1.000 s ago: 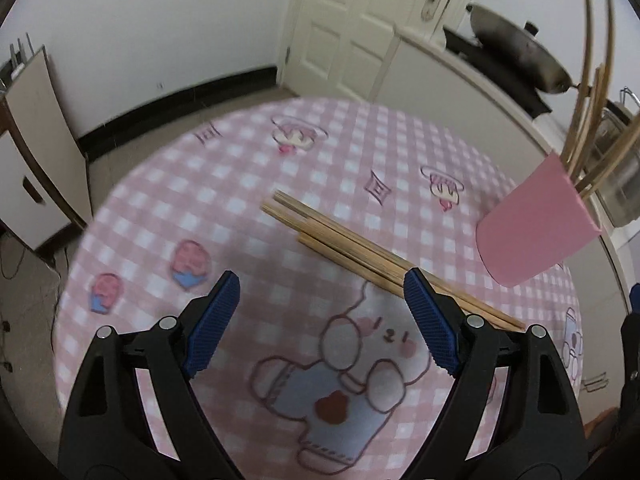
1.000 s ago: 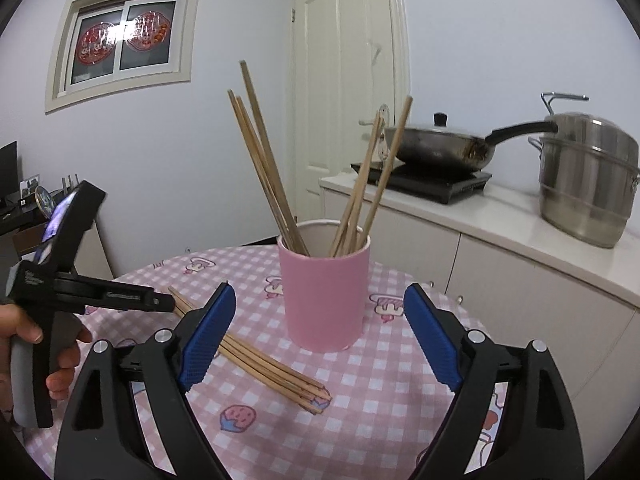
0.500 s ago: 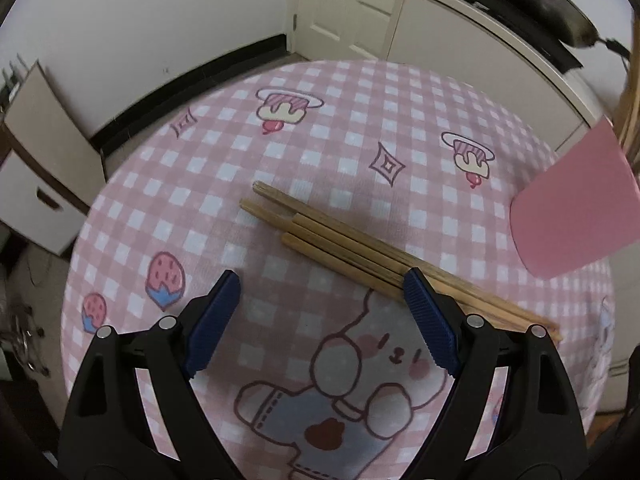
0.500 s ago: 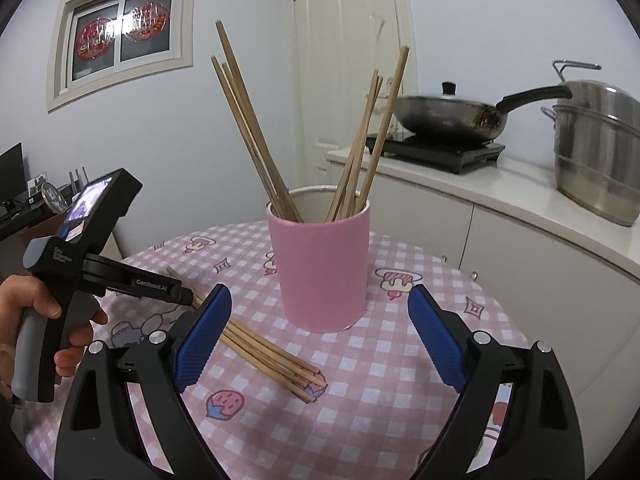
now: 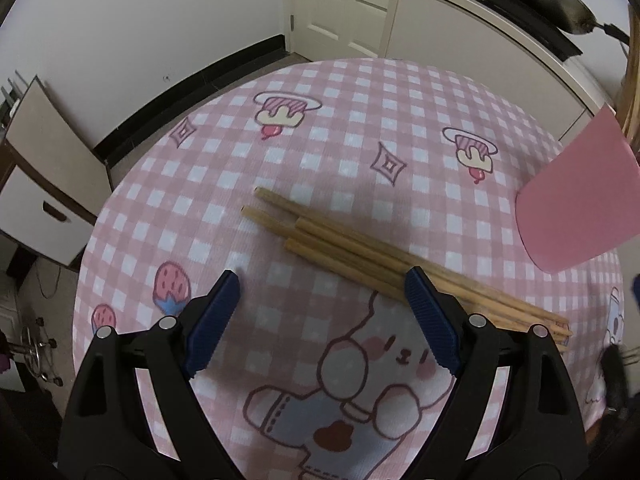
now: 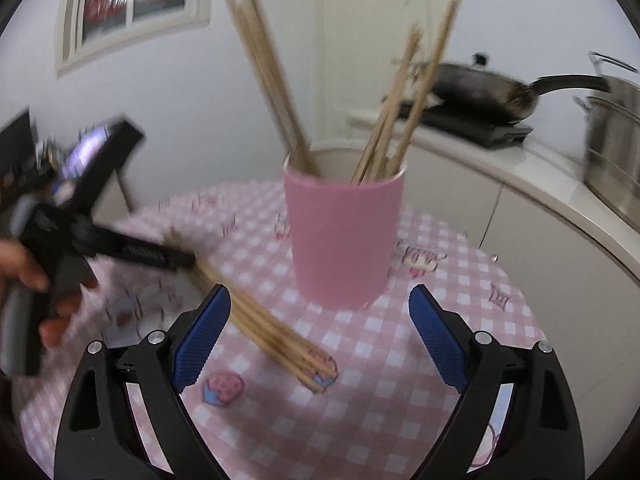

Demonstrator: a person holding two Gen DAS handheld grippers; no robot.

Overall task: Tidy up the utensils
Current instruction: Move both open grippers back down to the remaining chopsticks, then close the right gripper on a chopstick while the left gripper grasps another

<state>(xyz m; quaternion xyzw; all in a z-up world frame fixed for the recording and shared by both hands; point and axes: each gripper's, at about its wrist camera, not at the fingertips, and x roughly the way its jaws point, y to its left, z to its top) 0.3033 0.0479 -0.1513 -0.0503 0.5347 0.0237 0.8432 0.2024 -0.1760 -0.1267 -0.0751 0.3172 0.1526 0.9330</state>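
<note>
Pink-checked cloth with cartoon prints covers the round counter [image 5: 340, 92], with a kitchen worktop and a wok beyond it. Near the counter's middle lies a bundle of loose chopsticks [image 5: 360, 256], flat and side by side, their long axis running from the centre toward the right edge. A pink cup [image 6: 344, 236] stands upright just beyond them, not touching, already holding several chopsticks.

The left tool [image 5: 322, 312] is spread wide and empty, poised just above the bundle's thicker ends; one finger overlaps the sticks in its view. The right tool [image 6: 318, 334] is also spread and empty, facing the cup with the bundle's tips below its left finger. The left looks nearer for a pick. Bare cloth on both sides of the bundle leaves room for the fingers, though the packed sticks may make singling one out awkward.
</note>
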